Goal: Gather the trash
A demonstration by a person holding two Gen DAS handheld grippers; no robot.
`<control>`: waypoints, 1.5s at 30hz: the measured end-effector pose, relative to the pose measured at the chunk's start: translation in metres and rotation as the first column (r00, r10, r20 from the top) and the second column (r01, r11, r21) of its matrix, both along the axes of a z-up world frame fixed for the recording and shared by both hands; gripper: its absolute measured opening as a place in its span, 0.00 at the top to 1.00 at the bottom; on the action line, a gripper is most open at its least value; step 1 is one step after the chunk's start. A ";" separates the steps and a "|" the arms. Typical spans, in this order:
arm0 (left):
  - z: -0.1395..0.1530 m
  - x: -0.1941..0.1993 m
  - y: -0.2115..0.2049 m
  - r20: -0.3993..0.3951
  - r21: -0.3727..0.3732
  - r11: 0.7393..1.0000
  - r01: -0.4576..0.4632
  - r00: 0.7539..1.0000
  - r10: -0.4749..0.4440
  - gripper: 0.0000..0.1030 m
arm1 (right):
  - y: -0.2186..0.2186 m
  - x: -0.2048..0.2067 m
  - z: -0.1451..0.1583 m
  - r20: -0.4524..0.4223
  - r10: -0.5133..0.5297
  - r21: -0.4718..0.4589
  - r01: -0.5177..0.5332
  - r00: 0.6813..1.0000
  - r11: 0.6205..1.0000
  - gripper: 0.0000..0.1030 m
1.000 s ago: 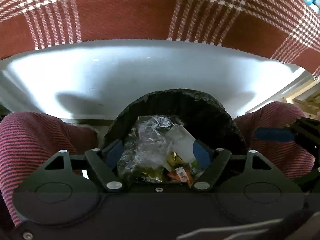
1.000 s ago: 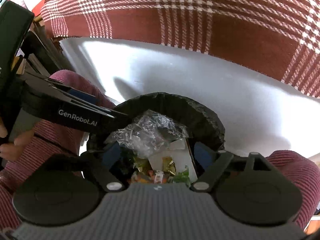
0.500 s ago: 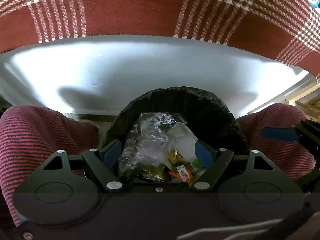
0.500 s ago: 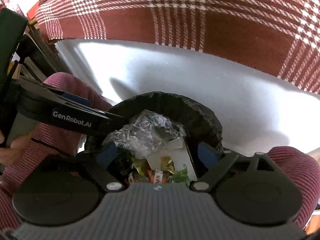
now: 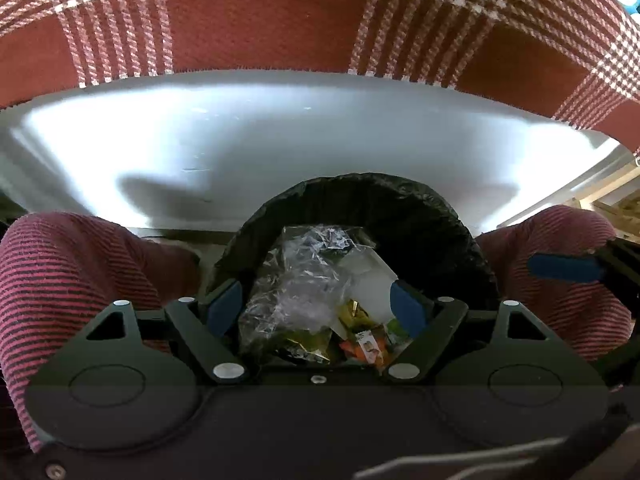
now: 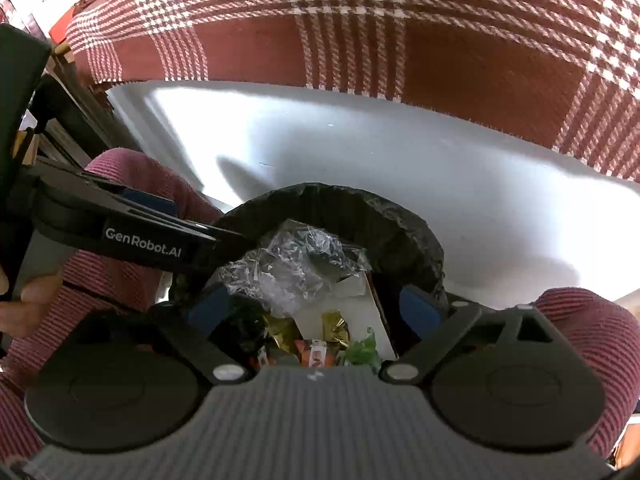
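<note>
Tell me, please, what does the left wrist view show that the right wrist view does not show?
Only the left wrist view shows the right gripper at its right edge, a blue pad visible. Only the right wrist view shows the left gripper, lettered on its side, reaching over the bin's rim. Both share the black-lined bin holding crumpled clear plastic, white card and wrappers, and the plaid cloth.

glossy white tabletop (image 5: 280,140) beneath red plaid cloth (image 5: 260,20)

Both wrist views look steeply down, close over the same trash bin (image 5: 400,216) (image 6: 360,216), from neighbouring sides.
</note>
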State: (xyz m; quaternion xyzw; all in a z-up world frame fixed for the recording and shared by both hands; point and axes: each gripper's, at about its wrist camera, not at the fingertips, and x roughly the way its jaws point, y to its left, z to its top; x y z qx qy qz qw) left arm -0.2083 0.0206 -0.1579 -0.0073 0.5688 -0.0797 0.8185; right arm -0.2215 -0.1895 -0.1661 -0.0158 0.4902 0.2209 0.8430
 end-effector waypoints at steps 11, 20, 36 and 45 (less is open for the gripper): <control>-0.002 0.000 0.000 0.002 0.007 1.000 0.013 1.000 -0.013 0.22 | 0.000 0.000 0.000 -0.001 0.000 0.000 0.000 1.000 1.000 0.06; -0.003 -0.001 0.002 0.004 0.001 1.000 0.013 1.000 -0.013 0.22 | 0.000 0.000 -0.001 -0.002 0.000 0.001 0.000 1.000 1.000 0.05; -0.004 -0.002 0.000 0.000 0.000 1.000 0.014 1.000 -0.014 0.22 | 0.000 0.000 -0.002 -0.005 -0.002 0.002 0.002 1.000 1.000 0.05; -0.005 -0.002 0.000 -0.001 0.000 1.000 0.015 1.000 -0.015 0.22 | 0.000 0.000 -0.002 -0.004 -0.003 0.002 0.003 1.000 1.000 0.05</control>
